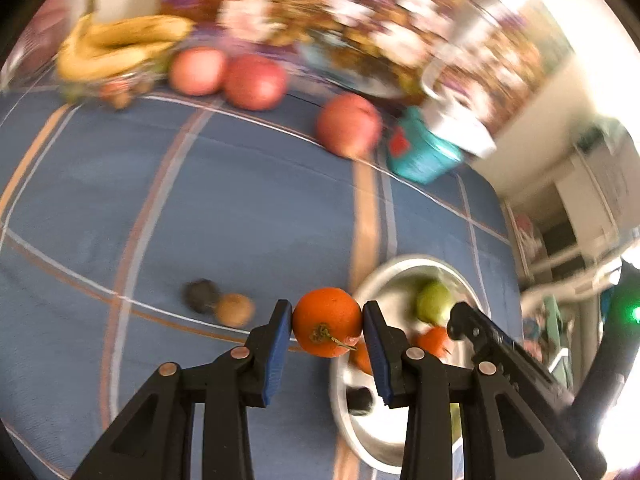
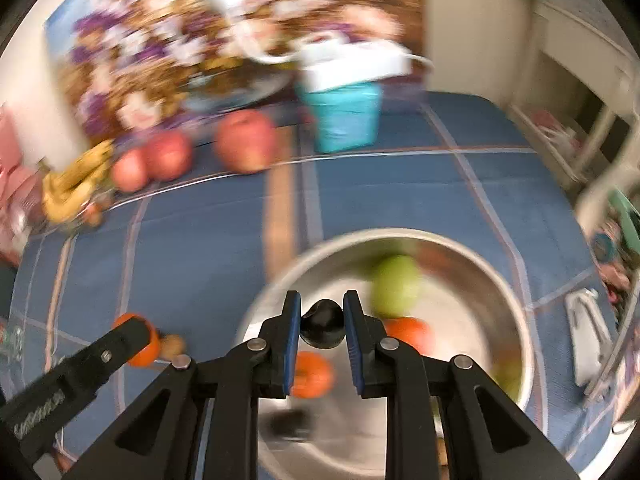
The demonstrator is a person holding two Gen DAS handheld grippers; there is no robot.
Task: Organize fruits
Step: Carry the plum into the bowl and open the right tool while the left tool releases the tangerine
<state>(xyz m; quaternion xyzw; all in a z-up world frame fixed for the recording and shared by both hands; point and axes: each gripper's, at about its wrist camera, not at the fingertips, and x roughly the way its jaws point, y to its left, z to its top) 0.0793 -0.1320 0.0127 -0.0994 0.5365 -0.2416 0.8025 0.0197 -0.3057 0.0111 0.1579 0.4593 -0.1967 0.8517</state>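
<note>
My left gripper (image 1: 327, 322) is shut on an orange (image 1: 327, 321) with a green stem, held above the blue cloth just left of the steel bowl (image 1: 384, 276). My right gripper (image 2: 322, 322) is shut on a dark, near-black fruit (image 2: 323, 324) above the steel bowl (image 2: 516, 308). The bowl holds a green fruit (image 2: 395, 285), two oranges (image 2: 408, 334) and a dark fruit (image 2: 289, 421). The left gripper with its orange (image 2: 145, 350) shows at lower left in the right wrist view. The right gripper shows at right in the left wrist view (image 1: 460, 322).
On the cloth lie a dark fruit (image 1: 201, 295) and a brown kiwi (image 1: 235, 310). Three red apples (image 1: 347, 125) and bananas (image 1: 120, 46) sit along the back. A teal box (image 1: 420, 152) stands at the back right. A white object (image 2: 588, 336) lies right of the bowl.
</note>
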